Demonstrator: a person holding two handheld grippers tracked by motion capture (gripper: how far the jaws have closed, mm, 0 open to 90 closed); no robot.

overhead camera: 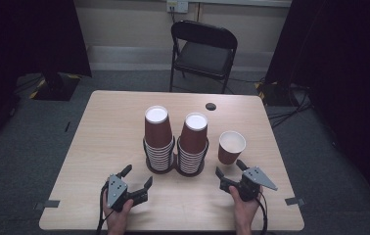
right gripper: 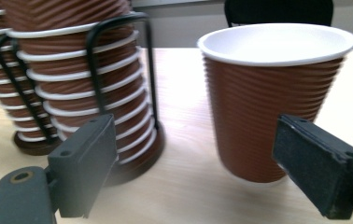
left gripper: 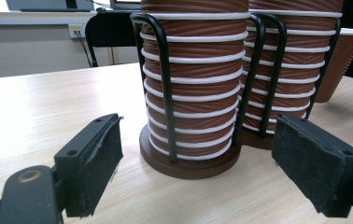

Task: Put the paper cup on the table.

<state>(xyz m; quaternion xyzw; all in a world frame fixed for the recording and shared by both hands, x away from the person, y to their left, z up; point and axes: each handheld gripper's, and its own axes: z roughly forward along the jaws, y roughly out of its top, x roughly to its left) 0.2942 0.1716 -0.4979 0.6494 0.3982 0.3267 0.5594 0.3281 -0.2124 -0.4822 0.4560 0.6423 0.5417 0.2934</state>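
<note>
Single upright cup (overhead camera: 231,146) just ahead of right claw (overhead camera: 232,171), nearer than left claw (overhead camera: 137,176). Both claws wide, empty. Likely right's to take.

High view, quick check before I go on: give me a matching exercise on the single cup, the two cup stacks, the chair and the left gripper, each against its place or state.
Things:
1. single cup
2. cup stacks
3. chair
4. left gripper

Places or states:
A. beyond the table's far edge
B. open, near the front edge
C. upright, alone, right of the holders
D. upside down in black wire holders

Pairs: 1-C, 2-D, 3-A, 4-B
</note>
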